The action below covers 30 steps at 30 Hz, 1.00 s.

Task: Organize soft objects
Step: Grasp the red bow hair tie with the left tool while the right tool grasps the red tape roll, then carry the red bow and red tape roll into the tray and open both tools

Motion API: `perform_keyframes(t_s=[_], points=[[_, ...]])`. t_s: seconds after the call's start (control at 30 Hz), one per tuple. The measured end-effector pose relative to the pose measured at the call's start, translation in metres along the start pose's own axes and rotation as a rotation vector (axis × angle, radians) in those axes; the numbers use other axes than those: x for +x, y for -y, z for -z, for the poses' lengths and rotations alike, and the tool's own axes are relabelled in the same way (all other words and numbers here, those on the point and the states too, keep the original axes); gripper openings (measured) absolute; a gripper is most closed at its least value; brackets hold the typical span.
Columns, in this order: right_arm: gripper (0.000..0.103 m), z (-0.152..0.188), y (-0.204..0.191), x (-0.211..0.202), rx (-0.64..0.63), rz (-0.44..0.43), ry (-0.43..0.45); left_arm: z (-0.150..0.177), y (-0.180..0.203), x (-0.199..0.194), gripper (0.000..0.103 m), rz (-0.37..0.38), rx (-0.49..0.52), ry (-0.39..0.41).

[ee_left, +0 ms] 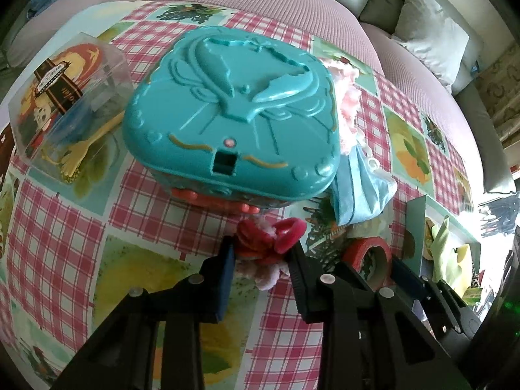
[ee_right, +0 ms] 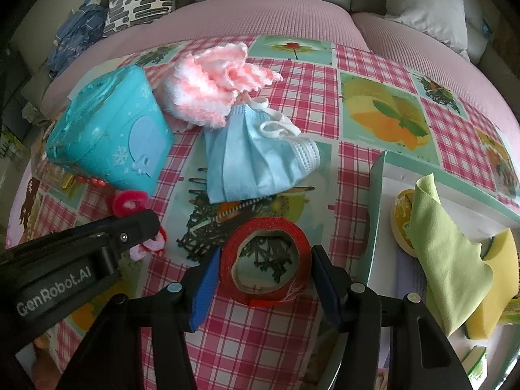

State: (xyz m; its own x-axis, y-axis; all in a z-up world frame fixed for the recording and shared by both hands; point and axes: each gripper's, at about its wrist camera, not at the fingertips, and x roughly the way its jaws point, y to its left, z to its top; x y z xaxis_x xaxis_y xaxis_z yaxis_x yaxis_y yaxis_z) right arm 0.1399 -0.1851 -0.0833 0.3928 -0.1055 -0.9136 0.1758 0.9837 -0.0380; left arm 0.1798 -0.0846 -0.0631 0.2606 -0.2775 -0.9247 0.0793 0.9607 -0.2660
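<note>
Two tongs low over a checked tablecloth (ee_left: 58,221), soft things scattered.

Left wrist view: our left tongs (ee_left: 261,253) clamp the red and pink fuzzy toy (ee_left: 269,237), its lower part hidden; a teal case (ee_left: 234,107) blocks the fluffy sock (ee_left: 349,110). Right wrist view: our right tongs (ee_right: 265,268) straddle the red tape roll (ee_right: 265,260), whether touching we cannot tell; the face mask (ee_right: 256,159) lies beyond, sofa cushions (ee_right: 422,3) behind. "GenRobot.AI" marks the neighbouring tongs.
</note>
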Motion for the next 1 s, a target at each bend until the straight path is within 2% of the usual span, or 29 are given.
perform_keyframes(t_s=[0.27,0.43,0.73,1.0], points=[[0.057,-0.002,0.009,-0.006,0.032,-0.008,0.002,0.003,-0.01,-0.016,0.033,0.023,0.009,0.016],[0.057,-0.002,0.014,-0.025,0.049,0.0,0.048,0.005,-0.007,-0.028,0.033,0.037,0.023,0.036],[0.057,-0.002,0.027,-0.066,0.091,0.031,0.146,0.004,0.005,-0.065,0.033,0.07,0.085,0.124],[0.057,0.003,0.055,-0.099,0.154,0.063,0.216,0.005,0.027,-0.093,0.033,0.093,0.13,0.232]])
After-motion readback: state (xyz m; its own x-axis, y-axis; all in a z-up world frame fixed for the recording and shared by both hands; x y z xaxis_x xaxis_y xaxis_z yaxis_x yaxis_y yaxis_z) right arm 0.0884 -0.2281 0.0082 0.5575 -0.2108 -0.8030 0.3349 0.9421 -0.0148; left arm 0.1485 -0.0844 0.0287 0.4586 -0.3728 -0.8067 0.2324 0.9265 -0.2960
